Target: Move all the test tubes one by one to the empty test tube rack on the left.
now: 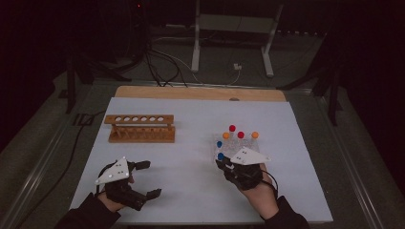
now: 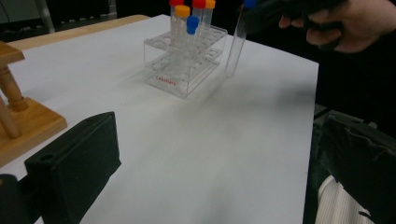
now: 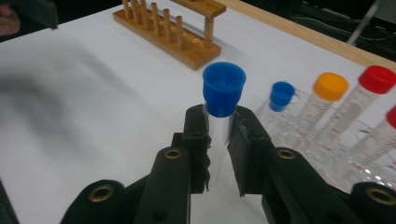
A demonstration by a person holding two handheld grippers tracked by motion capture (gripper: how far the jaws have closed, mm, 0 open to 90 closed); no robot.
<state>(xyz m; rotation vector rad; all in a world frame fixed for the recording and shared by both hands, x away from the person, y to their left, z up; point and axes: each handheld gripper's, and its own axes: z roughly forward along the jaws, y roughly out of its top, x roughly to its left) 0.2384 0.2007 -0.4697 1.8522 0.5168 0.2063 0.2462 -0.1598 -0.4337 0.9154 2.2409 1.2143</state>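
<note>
Right gripper (image 3: 218,154) pinches a clear blue-capped tube (image 3: 220,105), lifted just beside the clear rack (image 2: 184,63) of capped tubes; wooden rack (image 1: 140,127) stands well apart; left gripper (image 1: 143,179) hangs spread, empty.

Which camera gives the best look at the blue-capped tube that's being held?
The right gripper view: the tube stands close up between the right hand-held gripper jaws, clamped just under its blue cap. The left gripper view shows its clear body hanging beside the clear rack. The high view shows just its cap.

blue-capped clear tube (image 3: 223,100), black tongs (image 3: 218,135)
</note>
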